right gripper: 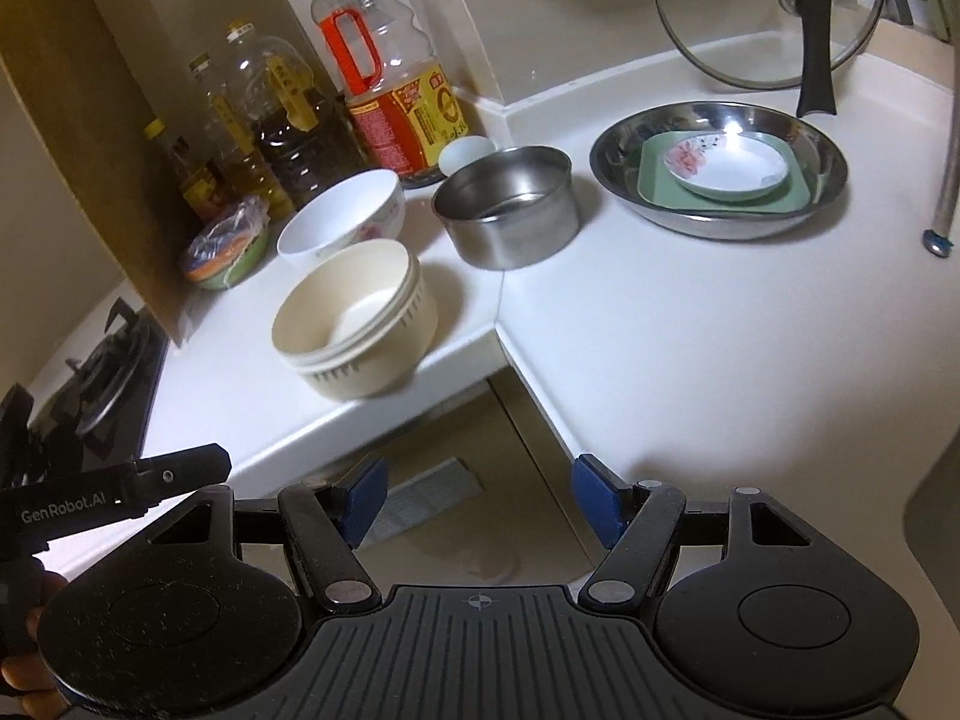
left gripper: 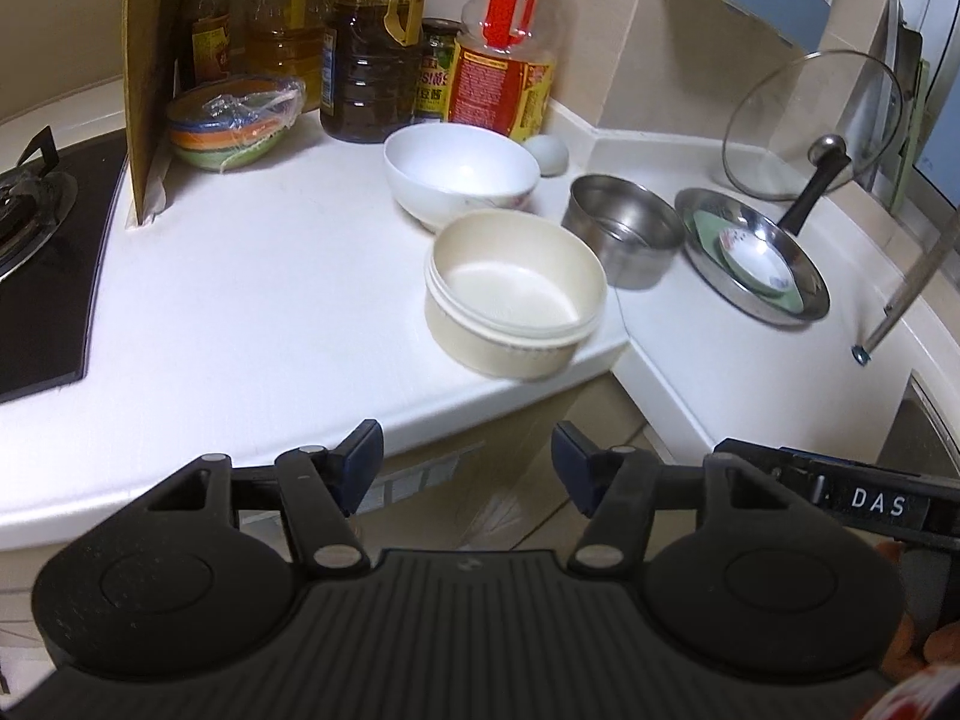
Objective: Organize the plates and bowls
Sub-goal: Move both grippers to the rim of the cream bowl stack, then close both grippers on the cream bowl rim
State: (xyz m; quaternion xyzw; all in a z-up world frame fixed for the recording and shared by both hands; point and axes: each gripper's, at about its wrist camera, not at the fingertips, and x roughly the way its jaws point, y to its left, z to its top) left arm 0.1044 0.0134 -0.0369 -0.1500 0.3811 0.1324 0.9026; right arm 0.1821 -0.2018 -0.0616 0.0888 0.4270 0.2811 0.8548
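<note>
A cream bowl (left gripper: 516, 294) (right gripper: 354, 318) sits at the counter's front corner. Behind it stand a white porcelain bowl (left gripper: 461, 174) (right gripper: 342, 219) and a steel bowl (left gripper: 624, 228) (right gripper: 507, 204). A wide steel dish (left gripper: 807, 291) (right gripper: 816, 138) holds a green square plate (right gripper: 654, 192) with a small flowered saucer (left gripper: 756, 261) (right gripper: 726, 165) on top. My left gripper (left gripper: 467, 468) is open and empty, below the counter edge in front of the cream bowl. My right gripper (right gripper: 480, 498) is open and empty, also off the counter edge.
Oil and sauce bottles (left gripper: 504, 42) (right gripper: 390, 72) line the back wall with an egg (left gripper: 546, 153) beside them. A striped bowl in plastic wrap (left gripper: 231, 120) (right gripper: 225, 246) sits by a cardboard sheet (left gripper: 144, 72). A gas stove (left gripper: 36, 240) lies left; a glass lid (left gripper: 810, 126) (right gripper: 768, 6) leans right.
</note>
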